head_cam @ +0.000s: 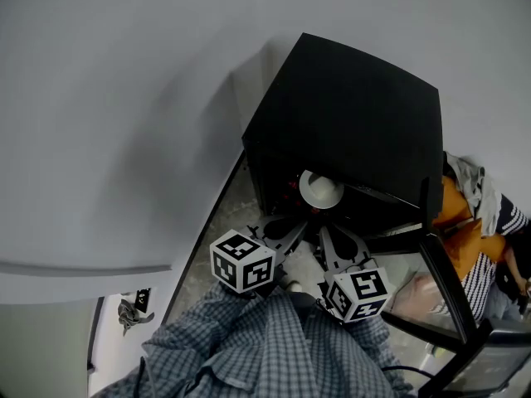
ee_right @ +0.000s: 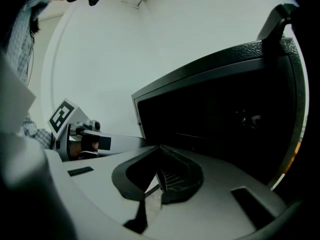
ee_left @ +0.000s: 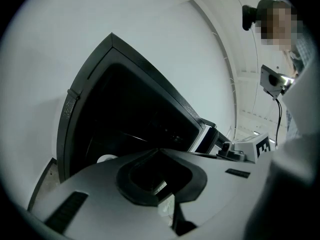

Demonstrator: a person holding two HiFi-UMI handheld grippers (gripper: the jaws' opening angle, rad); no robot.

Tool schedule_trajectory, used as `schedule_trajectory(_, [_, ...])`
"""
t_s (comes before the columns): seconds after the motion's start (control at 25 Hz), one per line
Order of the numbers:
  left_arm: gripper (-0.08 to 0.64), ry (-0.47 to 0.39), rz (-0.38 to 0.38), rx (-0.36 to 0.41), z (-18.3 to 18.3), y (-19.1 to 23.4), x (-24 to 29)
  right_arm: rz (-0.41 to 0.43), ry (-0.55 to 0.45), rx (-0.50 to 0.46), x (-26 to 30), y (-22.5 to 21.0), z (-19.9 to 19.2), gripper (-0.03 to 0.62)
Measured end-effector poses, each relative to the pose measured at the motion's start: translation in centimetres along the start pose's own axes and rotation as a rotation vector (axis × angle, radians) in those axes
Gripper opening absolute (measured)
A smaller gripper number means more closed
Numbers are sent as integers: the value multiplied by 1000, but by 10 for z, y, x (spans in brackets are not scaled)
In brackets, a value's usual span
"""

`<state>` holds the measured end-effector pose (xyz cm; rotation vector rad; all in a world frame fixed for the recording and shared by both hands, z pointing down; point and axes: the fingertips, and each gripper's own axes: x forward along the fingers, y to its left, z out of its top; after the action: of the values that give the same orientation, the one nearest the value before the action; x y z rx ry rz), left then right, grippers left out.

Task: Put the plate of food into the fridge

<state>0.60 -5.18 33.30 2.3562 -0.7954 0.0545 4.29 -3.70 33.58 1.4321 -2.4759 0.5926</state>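
In the head view, the plate (head_cam: pixel 321 189) sits just inside the fridge (head_cam: pixel 348 114), at the front edge of its opening. The door (head_cam: pixel 448 297) stands open. The left tool (head_cam: pixel 292 225) and right tool (head_cam: pixel 332 240) point at the plate, apart from it.

In the left gripper view, the left tool (ee_left: pixel 172 204) is clenched on nothing, and the plate's rim (ee_left: pixel 105 159) peeks out low inside.

In the right gripper view, the right tool (ee_right: pixel 152 194) is clenched and empty too.

The plate is likely stiff, slick and breakable. It should be pinched by opposite rims and kept level.

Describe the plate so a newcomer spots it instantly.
Find the black fridge standing against the pale wall. Just inside its dark open front sits the plate. It is round and white, the one pale shape against the black interior.
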Motion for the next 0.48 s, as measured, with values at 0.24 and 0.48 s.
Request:
schedule_trajectory(0.24, [8,15,3,-5,-7,1,1,-3,4,-7,-2,1,0,6])
schedule_trajectory(0.48, [8,27,0,-7,-9,-1,1,1,15,-8,-3,3,-3,6])
